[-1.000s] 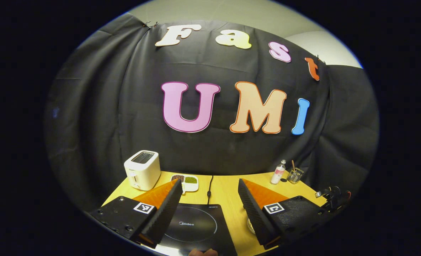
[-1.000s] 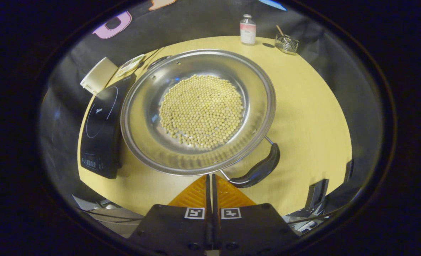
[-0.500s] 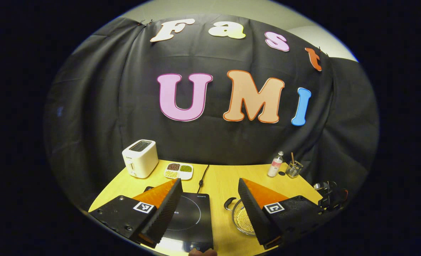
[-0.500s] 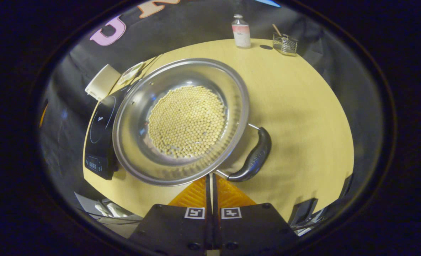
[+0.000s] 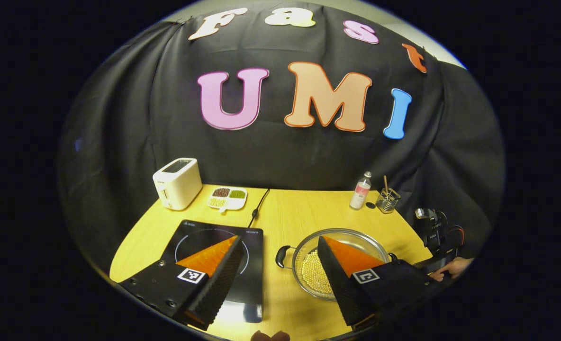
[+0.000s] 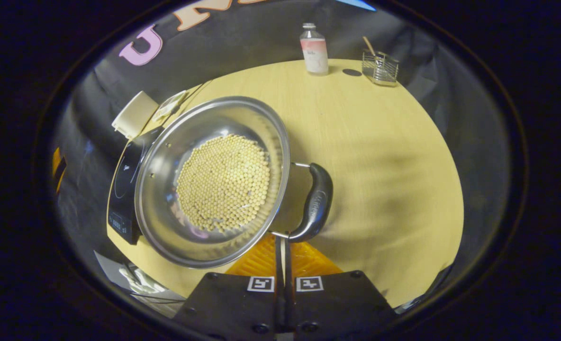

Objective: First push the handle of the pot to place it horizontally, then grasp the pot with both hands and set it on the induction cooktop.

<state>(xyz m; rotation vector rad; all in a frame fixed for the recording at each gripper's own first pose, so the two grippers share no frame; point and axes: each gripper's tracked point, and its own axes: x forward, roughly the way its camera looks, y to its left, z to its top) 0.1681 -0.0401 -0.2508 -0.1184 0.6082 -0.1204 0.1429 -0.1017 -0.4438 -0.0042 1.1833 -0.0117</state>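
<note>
A steel pot (image 6: 167, 156) holding pale round beans (image 6: 223, 189) stands on the yellow table, just right of the black induction cooktop (image 6: 124, 184). Its near black handle (image 6: 316, 203) points to the right in the right gripper view. My right gripper (image 6: 282, 244) is shut with nothing in it, its tips at that handle's near end under the rim. In the left gripper view my left gripper (image 5: 278, 244) is open above the table's front, between the cooktop (image 5: 214, 237) and the pot (image 5: 351, 233), whose other handle (image 5: 283, 255) faces the cooktop.
At the back of the table stand a white toaster (image 5: 177, 183), a divided dish of beans (image 5: 227, 198), a small bottle (image 5: 360, 191) and a wire cup (image 5: 387, 200). The cooktop's cord (image 5: 259, 206) runs back. A hand (image 5: 451, 267) holds the other gripper at right.
The pot has turned: its near handle swung from lower right round to the right side, with the shut right gripper following it. The left gripper's view dropped, bringing the pot and more table in.
</note>
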